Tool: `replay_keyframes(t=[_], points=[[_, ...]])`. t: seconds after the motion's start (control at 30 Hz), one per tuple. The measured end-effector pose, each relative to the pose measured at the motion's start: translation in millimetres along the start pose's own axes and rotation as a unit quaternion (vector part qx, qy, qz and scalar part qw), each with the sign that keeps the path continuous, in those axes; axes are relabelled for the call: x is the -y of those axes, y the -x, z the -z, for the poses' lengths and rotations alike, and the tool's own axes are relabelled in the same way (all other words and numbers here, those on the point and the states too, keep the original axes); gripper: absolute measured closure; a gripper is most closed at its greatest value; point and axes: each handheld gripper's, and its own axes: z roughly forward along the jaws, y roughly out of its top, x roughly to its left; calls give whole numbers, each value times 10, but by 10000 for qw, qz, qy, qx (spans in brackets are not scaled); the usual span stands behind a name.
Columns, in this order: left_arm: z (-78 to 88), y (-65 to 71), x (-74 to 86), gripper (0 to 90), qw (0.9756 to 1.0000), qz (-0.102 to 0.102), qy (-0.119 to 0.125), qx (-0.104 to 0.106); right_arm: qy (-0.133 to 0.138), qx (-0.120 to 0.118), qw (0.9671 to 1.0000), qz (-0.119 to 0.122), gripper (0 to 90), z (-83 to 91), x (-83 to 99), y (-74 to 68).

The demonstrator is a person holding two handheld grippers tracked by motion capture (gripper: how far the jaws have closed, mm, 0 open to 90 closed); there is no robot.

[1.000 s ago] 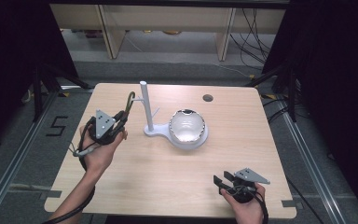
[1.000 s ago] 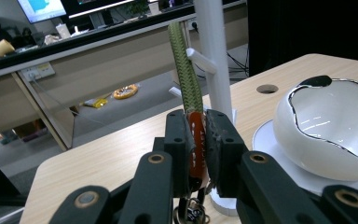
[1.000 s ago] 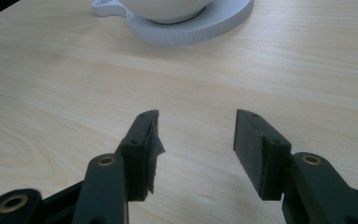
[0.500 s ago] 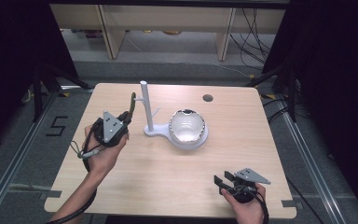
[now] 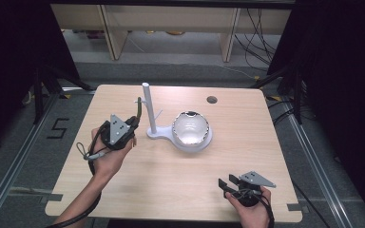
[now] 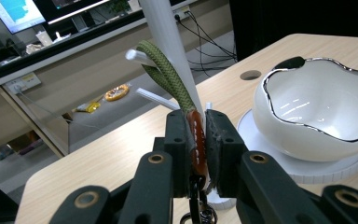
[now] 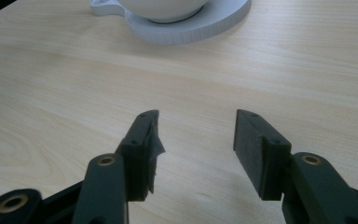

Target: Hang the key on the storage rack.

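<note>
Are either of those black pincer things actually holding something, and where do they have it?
The left tool pinches a keychain strap by its orange-brown tab, just below the green cord loop. The right tool is open and holds nothing.

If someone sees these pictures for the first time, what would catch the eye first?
Probably the shiny white bowl with its silver rim, on a round white base mid-table. Next, the left gripper beside the white post, shut on an orange tag with a green cord loop.
</note>
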Motion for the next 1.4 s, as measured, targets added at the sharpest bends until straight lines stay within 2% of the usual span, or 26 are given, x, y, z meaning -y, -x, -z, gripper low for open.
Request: replay_keyframes(t=[0.17, 0.2, 0.27, 0.3, 0.37, 0.43, 0.5, 0.53, 0.63, 0.67, 0.73, 0.77, 0.8, 0.97, 1.0, 1.07, 1.2, 1.23, 1.4], points=[[-55, -11, 41, 787, 9999, 116, -34, 59, 25, -45, 10000, -25, 509, 0, 3, 1], [-95, -21, 66, 786, 9997, 193, -18, 163, -9, 10, 10000, -45, 508, 2, 5, -6], [-119, -32, 88, 784, 9994, 286, -33, 204, -23, -12, 10000, 1, 508, 1, 2, -2], [-132, -35, 99, 782, 9992, 348, -27, 211, -4, 54, 10000, 38, 509, 6, 2, 1], [-144, -40, 108, 779, 9990, 378, -37, 228, -33, 34, 10000, -45, 509, 8, 4, -10], [-181, -45, 127, 774, 9983, 492, -55, 315, 6, 27, 10000, 55, 508, 4, 5, 3], [-200, -56, 131, 769, 9983, 456, -47, 350, 16, -37, 10000, -1, 508, -15, 11, -5], [-216, -35, 152, 766, 9970, 634, -147, 415, 32, -80, 10000, 6, 508, -20, 12, -3], [-242, -14, 189, 743, 9958, 738, -183, 510, 16, -53, 10000, -11, 508, -7, 9, -5], [-246, -14, 199, 730, 9957, 746, -183, 519, -1, 42, 10000, 44, 508, 6, 6, 4], [-245, -24, 229, 697, 9950, 823, -169, 535, 31, -5, 10000, 9, 507, 3, 11, 7], [-234, -30, 237, 679, 9946, 877, -176, 523, -18, -23, 9998, -208, 507, 9, 14, -18], [-227, -42, 245, 658, 9942, 928, -139, 530, 10, -24, 10000, -60, 506, 5, 12, 15], [-160, -102, 259, 541, 9935, 1010, -132, 499, 68, -9, 10000, -57, 504, 11, 11, 26], [-119, -132, 275, 517, 9926, 1105, -112, 493, 84, 61, 9998, -162, 503, 1, 17, 10], [-62, -163, 301, 483, 9919, 1175, -85, 470, 54, 29, 9999, -85, 501, 14, 9, 30], [44, -201, 377, 441, 9904, 1280, -78, 515, 46, 60, 9999, -108, 498, 15, 13, 27], [71, -211, 402, 434, 9899, 1307, -83, 536, -10, 20, 9996, -284, 496, 21, 12, 3], [218, -257, 545, 414, 9874, 1485, -89, 539, -8, 23, 9996, -275, 493, 15, 15, 5]])
